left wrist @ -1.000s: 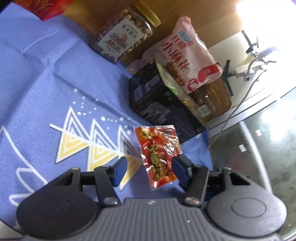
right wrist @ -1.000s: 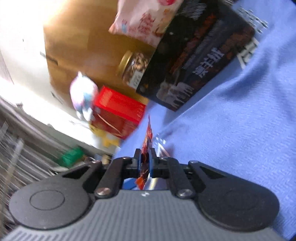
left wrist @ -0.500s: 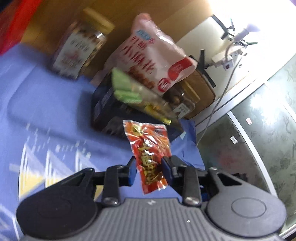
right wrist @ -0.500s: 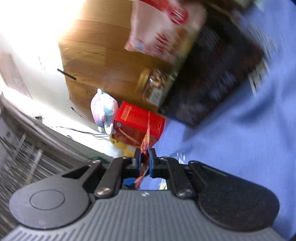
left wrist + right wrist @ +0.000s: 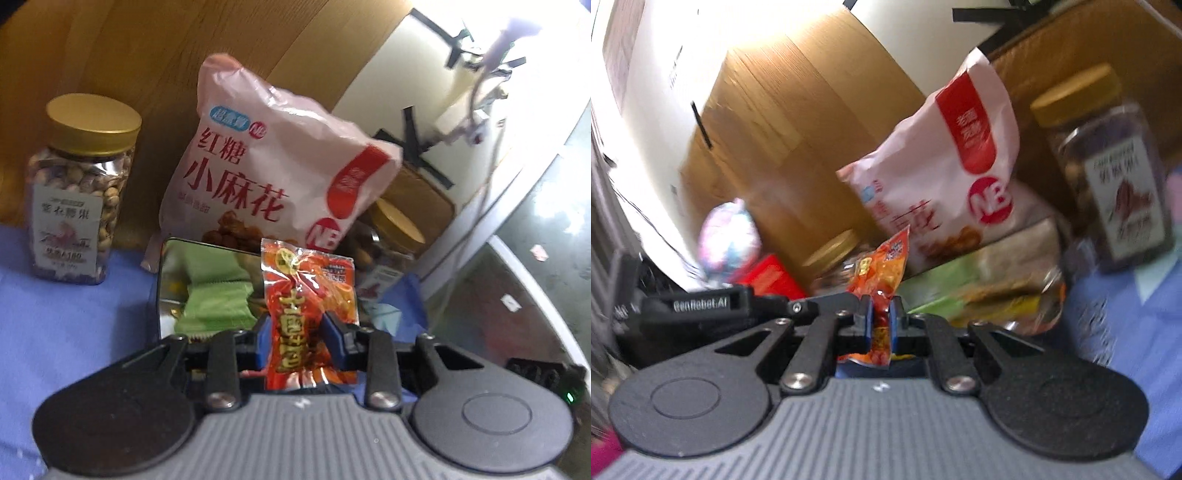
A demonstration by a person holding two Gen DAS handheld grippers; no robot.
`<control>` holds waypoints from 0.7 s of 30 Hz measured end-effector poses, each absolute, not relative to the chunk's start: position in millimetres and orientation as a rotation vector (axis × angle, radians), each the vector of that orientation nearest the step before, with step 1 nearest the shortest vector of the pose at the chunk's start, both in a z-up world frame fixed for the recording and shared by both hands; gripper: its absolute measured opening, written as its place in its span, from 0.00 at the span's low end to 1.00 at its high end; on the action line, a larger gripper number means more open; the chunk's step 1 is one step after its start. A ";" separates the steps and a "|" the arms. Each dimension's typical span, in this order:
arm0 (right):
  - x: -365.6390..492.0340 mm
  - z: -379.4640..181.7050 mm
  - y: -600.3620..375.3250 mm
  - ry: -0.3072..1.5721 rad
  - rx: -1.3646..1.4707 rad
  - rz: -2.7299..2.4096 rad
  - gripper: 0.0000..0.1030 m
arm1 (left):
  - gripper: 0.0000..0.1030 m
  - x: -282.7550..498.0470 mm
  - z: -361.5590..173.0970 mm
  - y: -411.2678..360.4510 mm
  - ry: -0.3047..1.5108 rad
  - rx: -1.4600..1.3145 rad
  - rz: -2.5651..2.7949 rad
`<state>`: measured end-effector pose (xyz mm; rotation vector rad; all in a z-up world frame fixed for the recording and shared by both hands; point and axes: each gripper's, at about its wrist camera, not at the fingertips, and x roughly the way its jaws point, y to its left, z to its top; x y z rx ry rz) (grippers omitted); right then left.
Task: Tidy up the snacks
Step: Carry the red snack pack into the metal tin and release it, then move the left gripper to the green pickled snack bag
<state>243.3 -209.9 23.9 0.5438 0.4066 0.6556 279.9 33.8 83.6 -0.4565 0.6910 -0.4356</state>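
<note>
Your left hand-held gripper (image 5: 298, 341) has its blue pads (image 5: 263, 341) pinched onto the sides of a red packet (image 5: 308, 314), which stands upright between them. Your right hand-held gripper (image 5: 880, 325) is clamped on a red packet (image 5: 882, 280) too, seen edge-on there; looks like the same one, but can't say for sure. So the packet is up in the air, above and in front of the open box (image 5: 207, 291) with green packs (image 5: 216, 299) inside. A pink bag (image 5: 269, 177) leans up behind the box against the wood panel (image 5: 147, 55). A nut jar (image 5: 79, 188) with a gold lid stands left of the box on the blue cloth (image 5: 66, 325). A second jar (image 5: 391, 236) peeks out behind the bag on the right. The right view is pretty blurry.
</note>
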 end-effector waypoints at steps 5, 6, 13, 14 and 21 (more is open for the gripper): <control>247.0 9.2 -189.3 0.322 0.289 0.525 0.26 | 0.35 303.4 64.7 21.1 0.722 -0.400 -0.356; 243.3 9.0 -185.0 0.300 0.230 0.497 0.48 | 0.38 303.6 63.6 19.0 0.716 -0.384 -0.335; 228.2 9.7 -194.1 0.152 0.166 0.396 0.66 | 0.37 295.5 68.0 6.6 0.694 -0.295 -0.247; 227.6 11.2 -194.2 0.148 0.164 0.402 0.64 | 0.37 293.9 70.7 6.0 0.692 -0.295 -0.240; 226.3 4.6 -175.6 0.181 0.002 0.390 0.51 | 0.37 259.5 95.9 18.1 0.636 -0.359 -0.256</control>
